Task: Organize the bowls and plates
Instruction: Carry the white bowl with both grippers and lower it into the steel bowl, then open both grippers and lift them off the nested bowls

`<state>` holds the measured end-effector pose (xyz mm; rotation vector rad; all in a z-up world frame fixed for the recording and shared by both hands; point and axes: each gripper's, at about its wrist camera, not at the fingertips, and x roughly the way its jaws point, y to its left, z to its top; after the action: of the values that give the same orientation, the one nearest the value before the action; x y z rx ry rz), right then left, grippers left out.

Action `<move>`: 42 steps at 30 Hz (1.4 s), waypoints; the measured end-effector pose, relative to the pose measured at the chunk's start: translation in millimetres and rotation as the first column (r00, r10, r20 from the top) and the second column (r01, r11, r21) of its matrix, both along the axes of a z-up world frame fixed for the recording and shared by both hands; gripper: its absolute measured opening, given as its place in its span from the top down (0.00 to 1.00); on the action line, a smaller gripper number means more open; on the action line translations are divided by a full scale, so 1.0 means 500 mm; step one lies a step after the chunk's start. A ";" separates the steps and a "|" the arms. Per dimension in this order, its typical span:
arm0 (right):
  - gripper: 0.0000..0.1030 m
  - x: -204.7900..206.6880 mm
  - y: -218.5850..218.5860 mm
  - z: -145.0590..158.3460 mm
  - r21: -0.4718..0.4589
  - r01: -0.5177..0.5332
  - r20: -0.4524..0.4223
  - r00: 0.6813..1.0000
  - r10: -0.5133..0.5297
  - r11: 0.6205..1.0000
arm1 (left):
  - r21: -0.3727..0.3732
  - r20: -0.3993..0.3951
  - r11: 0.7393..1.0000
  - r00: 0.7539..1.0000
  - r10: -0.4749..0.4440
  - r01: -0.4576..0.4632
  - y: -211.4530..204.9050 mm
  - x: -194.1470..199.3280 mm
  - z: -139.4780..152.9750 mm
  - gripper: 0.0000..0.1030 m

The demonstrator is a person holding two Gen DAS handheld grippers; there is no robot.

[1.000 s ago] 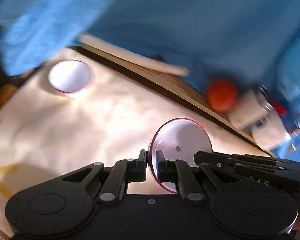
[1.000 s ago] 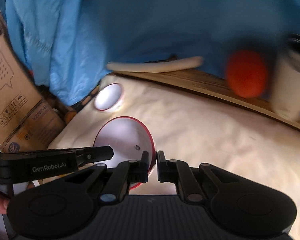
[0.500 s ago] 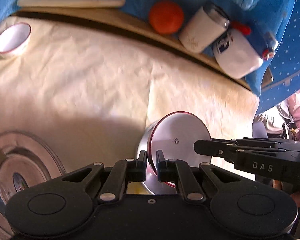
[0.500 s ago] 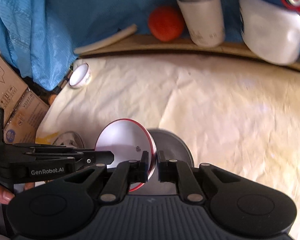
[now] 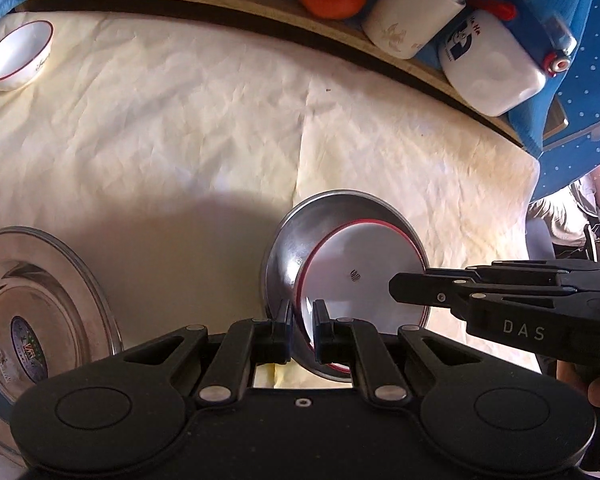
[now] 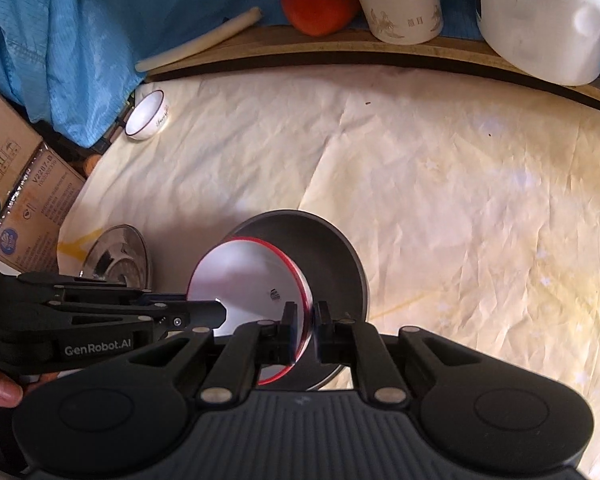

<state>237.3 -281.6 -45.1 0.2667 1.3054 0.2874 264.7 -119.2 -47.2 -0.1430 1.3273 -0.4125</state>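
Both claws pinch the rim of the white plate (image 5: 364,272) from opposite sides: the left claw (image 5: 302,330) at its near edge, the right claw (image 6: 304,330) across from it. A second ago the plate hung over bare cloth (image 5: 180,140); now it sits tilted inside the steel bowl (image 5: 300,232). Letting go looks next. The small bowl (image 5: 18,54) waits far off.

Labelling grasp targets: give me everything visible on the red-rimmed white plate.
The red-rimmed white plate is round, glossy, ceramic-looking, with a thin red edge and a small dark mark near its middle. It is tilted over the steel bowl, seemingly low inside. The left tongs and right tongs are both shut on its rim at opposite sides.
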 end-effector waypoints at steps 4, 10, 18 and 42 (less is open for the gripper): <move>0.91 0.009 -0.001 -0.021 -0.006 -0.004 -0.023 1.000 0.003 1.000 | 0.002 -0.015 1.000 1.000 0.014 -0.014 -0.006 0.007 -0.014 0.91; 0.91 0.019 0.000 -0.038 -0.021 -0.008 -0.043 0.999 0.007 1.000 | 0.010 -0.030 1.000 0.999 0.023 -0.022 -0.013 0.012 -0.026 0.91; 0.85 0.038 0.010 -0.036 -0.036 -0.043 -0.052 0.998 0.041 0.998 | 0.036 -0.019 0.999 1.000 0.015 -0.015 -0.022 0.020 -0.027 0.86; 0.21 0.051 0.007 0.040 -0.024 -0.059 0.071 0.996 0.060 0.998 | 0.029 0.095 0.981 0.978 0.187 -0.190 0.065 0.021 0.057 0.24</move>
<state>262.7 -277.9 -24.9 0.1974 1.2461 0.3304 275.1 -86.6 -18.5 -0.2137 1.2179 -0.2300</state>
